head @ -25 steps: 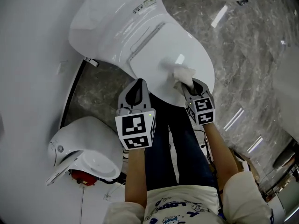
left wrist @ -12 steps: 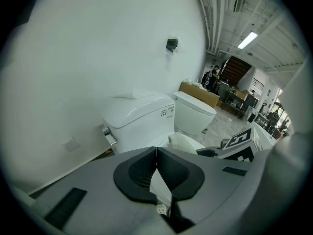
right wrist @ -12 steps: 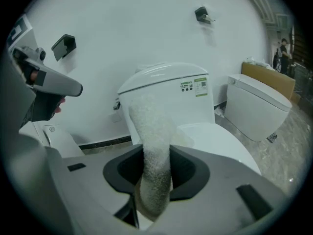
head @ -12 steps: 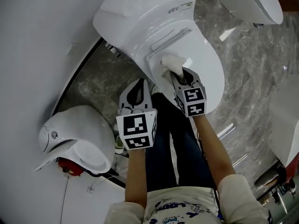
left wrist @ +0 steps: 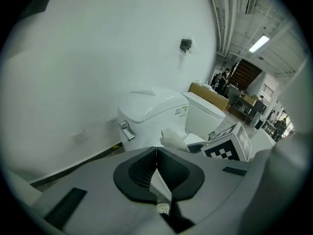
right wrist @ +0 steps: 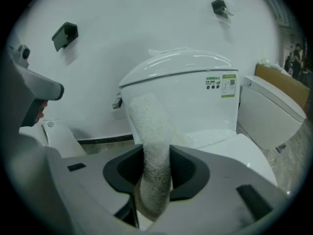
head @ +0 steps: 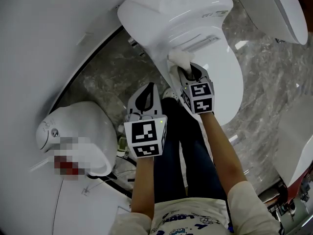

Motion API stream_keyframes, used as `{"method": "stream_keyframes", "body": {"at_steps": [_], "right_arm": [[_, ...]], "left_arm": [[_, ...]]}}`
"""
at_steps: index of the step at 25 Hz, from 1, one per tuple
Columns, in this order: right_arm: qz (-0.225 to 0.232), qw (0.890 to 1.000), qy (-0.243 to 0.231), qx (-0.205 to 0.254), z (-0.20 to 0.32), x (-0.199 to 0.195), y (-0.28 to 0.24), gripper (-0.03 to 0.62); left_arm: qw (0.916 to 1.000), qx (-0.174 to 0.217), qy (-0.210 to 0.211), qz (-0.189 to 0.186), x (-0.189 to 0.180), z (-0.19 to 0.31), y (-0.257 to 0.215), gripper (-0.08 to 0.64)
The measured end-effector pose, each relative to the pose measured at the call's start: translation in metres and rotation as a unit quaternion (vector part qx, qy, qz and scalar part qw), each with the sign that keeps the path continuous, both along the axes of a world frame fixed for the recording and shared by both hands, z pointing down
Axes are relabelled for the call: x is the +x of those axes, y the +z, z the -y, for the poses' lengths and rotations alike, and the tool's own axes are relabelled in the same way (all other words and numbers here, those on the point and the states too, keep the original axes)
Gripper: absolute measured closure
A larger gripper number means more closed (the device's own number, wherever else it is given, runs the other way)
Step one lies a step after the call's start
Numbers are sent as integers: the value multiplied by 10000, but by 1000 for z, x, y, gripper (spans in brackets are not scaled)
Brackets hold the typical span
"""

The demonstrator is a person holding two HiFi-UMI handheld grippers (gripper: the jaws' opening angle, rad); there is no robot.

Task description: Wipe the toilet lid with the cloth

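Note:
The white toilet lid point(head: 226, 82) lies shut below the tank point(head: 181, 11). A white cloth point(head: 179, 59) rests on the lid's back left part, near the hinge. My right gripper point(head: 185, 69) is shut on the cloth and presses it to the lid. In the right gripper view the cloth point(right wrist: 151, 141) sticks up between the jaws of that gripper point(right wrist: 155, 156), in front of the tank point(right wrist: 181, 82). My left gripper point(head: 148, 87) hangs shut and holds nothing, left of the bowl over the floor. The left gripper view shows the closed tips of my left gripper point(left wrist: 156, 149), and past them the cloth point(left wrist: 172, 138).
A second white toilet point(head: 78, 131) stands at the lower left by the white wall point(head: 44, 43). A third toilet point(head: 274, 9) sits at the upper right. The floor is grey marble point(head: 110, 80). The person's legs in jeans point(head: 181, 151) stand before the bowl.
The right gripper has slid the cloth from the lid's middle back toward the hinge and tank. The left gripper has kept its place, shut.

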State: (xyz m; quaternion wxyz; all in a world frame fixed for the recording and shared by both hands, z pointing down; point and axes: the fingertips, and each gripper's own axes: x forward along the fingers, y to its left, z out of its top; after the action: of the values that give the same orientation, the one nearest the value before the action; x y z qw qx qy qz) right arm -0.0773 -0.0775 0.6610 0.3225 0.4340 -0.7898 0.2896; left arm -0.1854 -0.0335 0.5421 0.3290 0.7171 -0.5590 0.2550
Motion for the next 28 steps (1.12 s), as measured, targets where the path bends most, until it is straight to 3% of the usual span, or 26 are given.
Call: {"method": "stream_keyframes", "body": {"at_steps": [9, 28], "right_arm": [[-260, 9983, -379, -355, -4, -16, 40, 474], [-212, 9979, -511, -336, -23, -6, 49, 473]], "left_arm": [[9999, -112, -61, -18, -8, 3, 12, 555], [9997, -196, 134, 5, 12, 0, 19, 555]]}}
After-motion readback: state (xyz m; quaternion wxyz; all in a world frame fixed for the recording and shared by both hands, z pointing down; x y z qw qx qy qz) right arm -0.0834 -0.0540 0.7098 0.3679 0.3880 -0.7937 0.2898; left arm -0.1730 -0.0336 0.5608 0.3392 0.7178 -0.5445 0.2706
